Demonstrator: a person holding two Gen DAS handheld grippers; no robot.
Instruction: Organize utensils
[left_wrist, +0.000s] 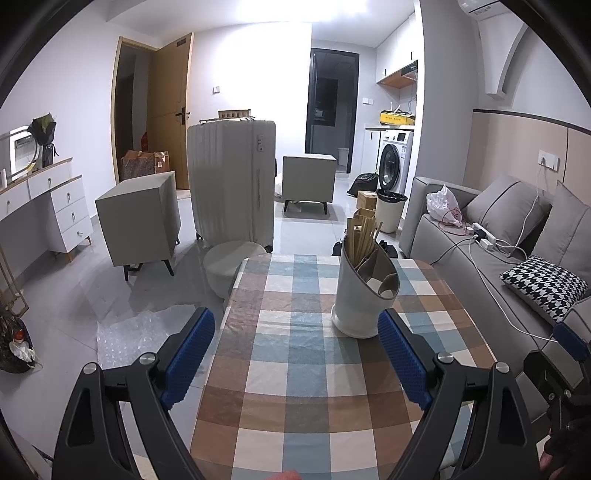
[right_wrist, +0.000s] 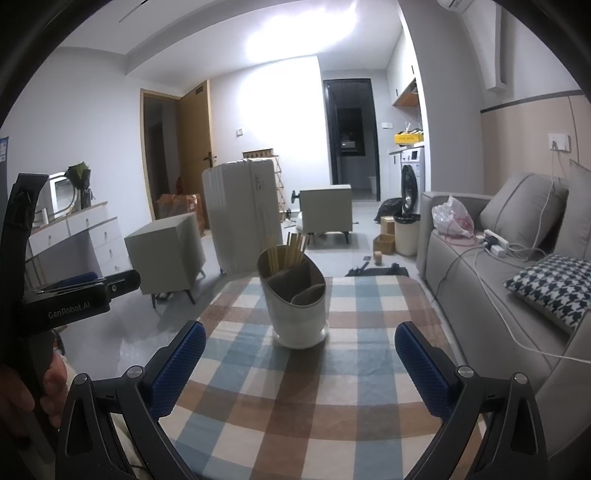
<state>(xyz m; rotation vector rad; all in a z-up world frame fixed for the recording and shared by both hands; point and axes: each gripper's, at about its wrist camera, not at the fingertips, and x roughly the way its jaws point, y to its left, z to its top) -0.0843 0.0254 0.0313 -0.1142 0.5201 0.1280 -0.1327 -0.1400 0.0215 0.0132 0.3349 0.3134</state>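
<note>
checked tablecloth, one white utensil holder stood on it, chopsticks bunched inside, uncounted, left gripper and right gripper both held wide, nothing gripped

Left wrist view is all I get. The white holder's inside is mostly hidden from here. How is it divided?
Observer: The right wrist view looks into the holder: dividers split it into three compartments.
Operator: Where are the chopsticks?
Observer: The chopsticks stand in the far compartment; the near ones look empty.
Operator: Is the right gripper holding anything?
Observer: No, the right gripper is open, with only the checked tablecloth between its blue pads.
</note>
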